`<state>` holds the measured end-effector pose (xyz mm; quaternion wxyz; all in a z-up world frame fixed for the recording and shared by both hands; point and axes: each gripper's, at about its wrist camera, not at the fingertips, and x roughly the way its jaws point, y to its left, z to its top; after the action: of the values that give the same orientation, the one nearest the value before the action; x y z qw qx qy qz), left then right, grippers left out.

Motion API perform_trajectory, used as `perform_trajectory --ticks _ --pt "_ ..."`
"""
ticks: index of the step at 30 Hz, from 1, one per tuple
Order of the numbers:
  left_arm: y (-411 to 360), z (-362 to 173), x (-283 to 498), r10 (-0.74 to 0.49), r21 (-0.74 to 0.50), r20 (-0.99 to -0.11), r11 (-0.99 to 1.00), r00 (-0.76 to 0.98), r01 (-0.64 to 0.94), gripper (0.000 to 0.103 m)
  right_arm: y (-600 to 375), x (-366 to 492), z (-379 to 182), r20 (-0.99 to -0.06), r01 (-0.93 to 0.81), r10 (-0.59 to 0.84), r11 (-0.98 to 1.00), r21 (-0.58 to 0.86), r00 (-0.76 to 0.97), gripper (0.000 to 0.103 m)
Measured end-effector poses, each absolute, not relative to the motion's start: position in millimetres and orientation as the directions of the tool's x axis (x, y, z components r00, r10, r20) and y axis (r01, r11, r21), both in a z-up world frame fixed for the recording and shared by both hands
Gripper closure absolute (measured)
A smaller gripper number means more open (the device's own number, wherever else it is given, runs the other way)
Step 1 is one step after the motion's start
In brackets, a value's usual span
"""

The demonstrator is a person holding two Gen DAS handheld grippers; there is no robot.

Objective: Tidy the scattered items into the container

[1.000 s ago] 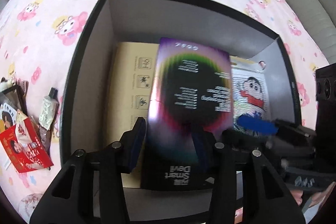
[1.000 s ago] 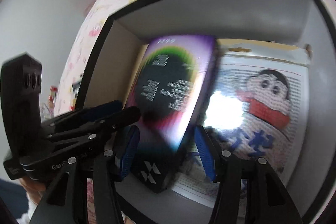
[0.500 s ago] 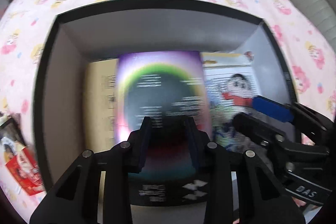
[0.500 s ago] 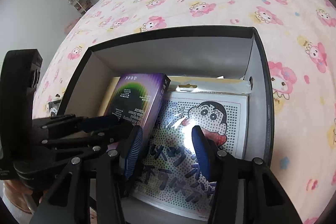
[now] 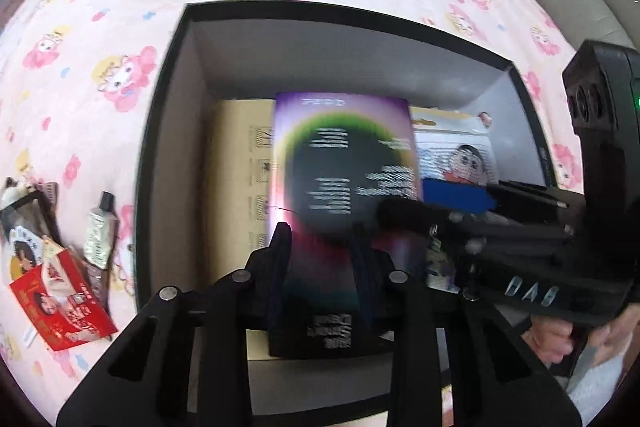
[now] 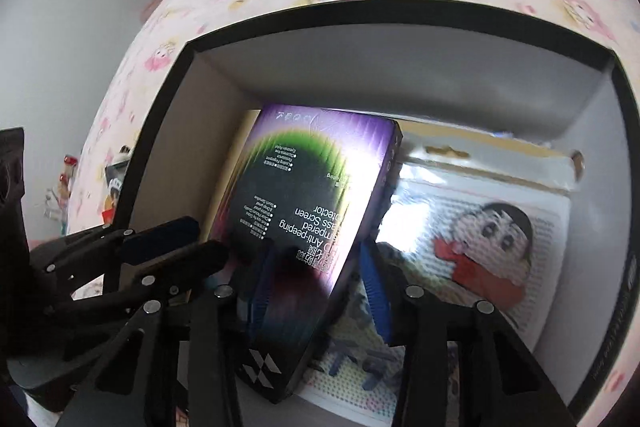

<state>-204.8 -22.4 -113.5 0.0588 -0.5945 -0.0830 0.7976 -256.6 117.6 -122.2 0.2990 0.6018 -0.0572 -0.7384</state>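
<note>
Box [image 5: 168,131] holds three flat packs; both tools, left [image 5: 320,251] and right [image 6: 316,275], stand apart, gripping nothing.

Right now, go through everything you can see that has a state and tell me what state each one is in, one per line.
Black container: open, no lid on it.
Screen protector box: inside the container, propped at a slant.
Cartoon bead kit: flat on the container floor, bagged.
Kraft box: flat in the container.
Tube: outside on the bedsheet, capped.
Red packet: outside on the bedsheet.
Left gripper: open.
Right gripper: open.
</note>
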Motion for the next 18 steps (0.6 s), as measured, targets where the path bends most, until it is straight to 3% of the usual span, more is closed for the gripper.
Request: perform_trajectory --ticks 5,10,14,18 --pt "0.6 -110.2 -196.9 0.229 -0.208 -0.929 -0.973 -0.290 -0.101 0.071 154.2 -246.2 -94.3 -0.840 0.328 -0.482 -0.858 0.394 -0.251 0.064" --pt "41.2 -123.1 -212.3 0.217 -0.184 -0.937 -0.973 -0.272 -0.142 0.063 165.4 -234.1 -99.2 -0.849 0.317 -0.466 -0.868 0.383 -0.249 0.064" --pt "45.0 -129.0 -212.3 0.093 -0.063 -0.957 -0.991 -0.276 -0.118 0.059 157.6 -234.3 -103.0 -0.869 0.335 -0.427 -0.880 0.337 -0.250 0.063" --pt "28.4 -131.4 -211.6 0.055 -0.047 -0.963 -0.998 -0.264 -0.036 0.058 152.8 -235.2 -102.7 -0.879 0.347 -0.396 -0.890 0.296 -0.266 0.063"
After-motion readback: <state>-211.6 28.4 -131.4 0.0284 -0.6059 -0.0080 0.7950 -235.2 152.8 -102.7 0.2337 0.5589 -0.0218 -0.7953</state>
